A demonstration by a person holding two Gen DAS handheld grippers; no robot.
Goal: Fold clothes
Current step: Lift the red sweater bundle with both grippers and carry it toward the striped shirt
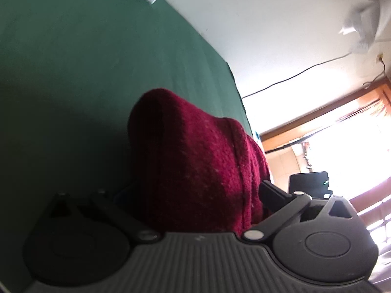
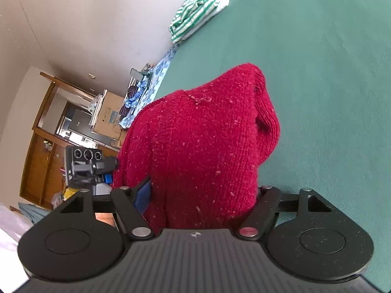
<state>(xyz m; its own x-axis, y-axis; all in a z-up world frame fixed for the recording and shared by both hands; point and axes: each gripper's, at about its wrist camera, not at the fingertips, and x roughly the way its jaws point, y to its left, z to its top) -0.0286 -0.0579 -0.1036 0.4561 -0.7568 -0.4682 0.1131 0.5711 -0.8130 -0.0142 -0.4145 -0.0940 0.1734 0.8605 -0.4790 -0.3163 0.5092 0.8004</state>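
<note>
Red knitwear, a sweater (image 2: 202, 146), hung bunched over the green bench (image 2: 330, 73), its length running away from both cameras, each downward-tilted hand-held gripper, left (image 1: 195, 190) and right (image 2: 202, 195), standing wide with the wool filling its jaws, apparently gripped.

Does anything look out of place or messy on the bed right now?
Nothing looks damaged or spilled. The red sweater is bunched up in a heap over both grippers, not flat on the green sheet. A striped garment sits at the far edge.
</note>
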